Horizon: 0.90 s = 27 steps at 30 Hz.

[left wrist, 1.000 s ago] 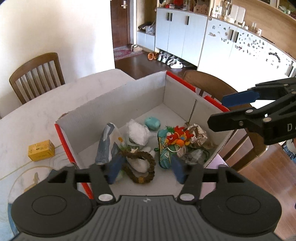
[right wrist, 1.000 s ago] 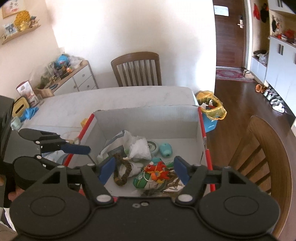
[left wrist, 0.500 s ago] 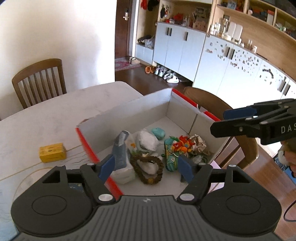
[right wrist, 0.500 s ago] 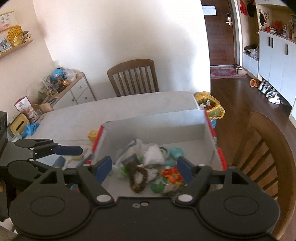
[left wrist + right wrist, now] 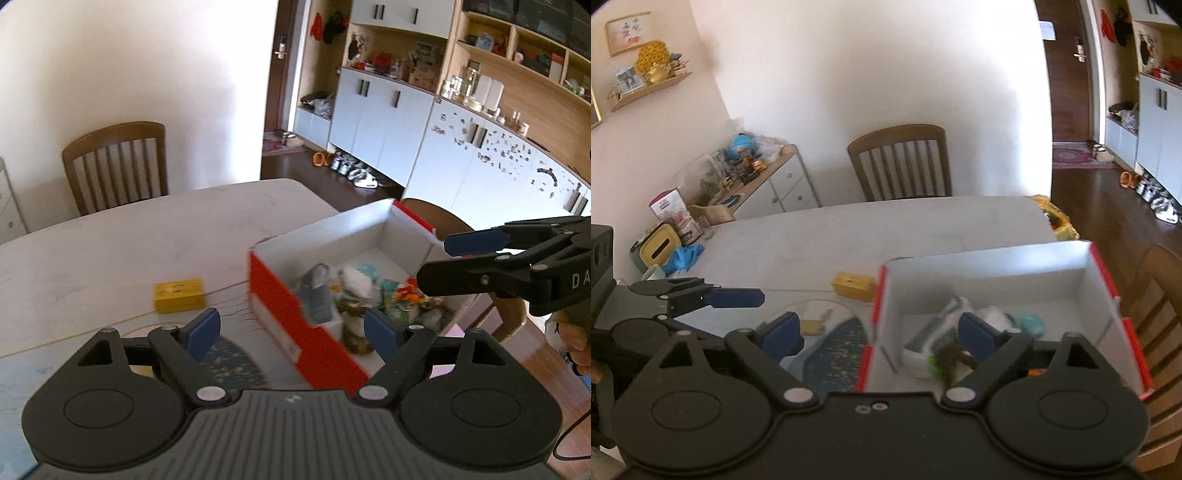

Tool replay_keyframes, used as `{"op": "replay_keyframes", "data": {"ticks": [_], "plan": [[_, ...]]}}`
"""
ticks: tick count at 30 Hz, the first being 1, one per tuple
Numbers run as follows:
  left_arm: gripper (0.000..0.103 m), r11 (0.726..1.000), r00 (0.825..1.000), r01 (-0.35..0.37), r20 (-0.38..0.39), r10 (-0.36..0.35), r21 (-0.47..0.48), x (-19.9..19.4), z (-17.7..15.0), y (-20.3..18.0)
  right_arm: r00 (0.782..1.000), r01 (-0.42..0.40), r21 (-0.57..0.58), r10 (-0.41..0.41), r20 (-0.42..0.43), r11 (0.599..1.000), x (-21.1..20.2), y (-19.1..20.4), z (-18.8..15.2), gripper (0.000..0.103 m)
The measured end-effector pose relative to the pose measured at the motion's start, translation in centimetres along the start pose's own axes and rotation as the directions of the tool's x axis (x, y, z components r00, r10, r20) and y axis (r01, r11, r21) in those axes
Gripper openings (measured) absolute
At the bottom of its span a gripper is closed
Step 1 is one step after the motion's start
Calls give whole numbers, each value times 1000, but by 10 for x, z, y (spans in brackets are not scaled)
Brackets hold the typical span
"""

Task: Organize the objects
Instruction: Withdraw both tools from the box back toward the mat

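A red-and-white cardboard box [image 5: 325, 230] [image 5: 982, 267] stands on the pale table. It holds several small items: a grey packet [image 5: 317, 295], a white crumpled bag [image 5: 354, 280], a teal piece [image 5: 1030, 323], an orange toy [image 5: 410, 293] and a brown bead loop [image 5: 356, 343]. A small yellow box [image 5: 179, 295] [image 5: 853, 286] lies left of it. My left gripper [image 5: 291, 334] [image 5: 757, 314] hovers over the box's near red side, jaws opening, holding nothing. My right gripper [image 5: 881, 336] [image 5: 454, 258] hangs over the box, jaws opening, also holding nothing.
A blue patterned mat [image 5: 229, 365] [image 5: 834, 350] lies by the box's left side. Wooden chairs stand at the far edge [image 5: 901, 162] and the right [image 5: 1156, 295]. A tissue box [image 5: 659, 249] and blue cloth [image 5: 683, 258] sit far left. A yellow bag [image 5: 1056, 221] is beyond the table corner.
Both grippers have drawn back and risen from the box, and their jaws have spread wider. The box now sits further right and lower in both views.
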<state>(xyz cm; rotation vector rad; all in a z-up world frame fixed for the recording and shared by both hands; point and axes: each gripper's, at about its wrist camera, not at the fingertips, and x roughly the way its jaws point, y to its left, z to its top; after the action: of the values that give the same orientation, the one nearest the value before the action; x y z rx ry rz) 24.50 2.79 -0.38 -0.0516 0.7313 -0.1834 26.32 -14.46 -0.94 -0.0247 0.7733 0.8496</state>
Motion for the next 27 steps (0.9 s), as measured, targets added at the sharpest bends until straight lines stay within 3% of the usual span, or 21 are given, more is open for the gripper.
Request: {"op": "replay_keyframes", "data": {"ticks": [3,20,27], "plan": [[103,1000,1000,-20,20,20,-5,-8,-5,18,1000,-2,-9,2,-7,1000,12,16,4,93],[103,995,997,-75,18,77,-59,3,-34,98,997,13,-137,-24,-76,991,95,80,41,93],[103,991,995,-96,-45,92,-97,29,-51,125,990,11,-181,-36,-135,983,142,86,51,92]]}}
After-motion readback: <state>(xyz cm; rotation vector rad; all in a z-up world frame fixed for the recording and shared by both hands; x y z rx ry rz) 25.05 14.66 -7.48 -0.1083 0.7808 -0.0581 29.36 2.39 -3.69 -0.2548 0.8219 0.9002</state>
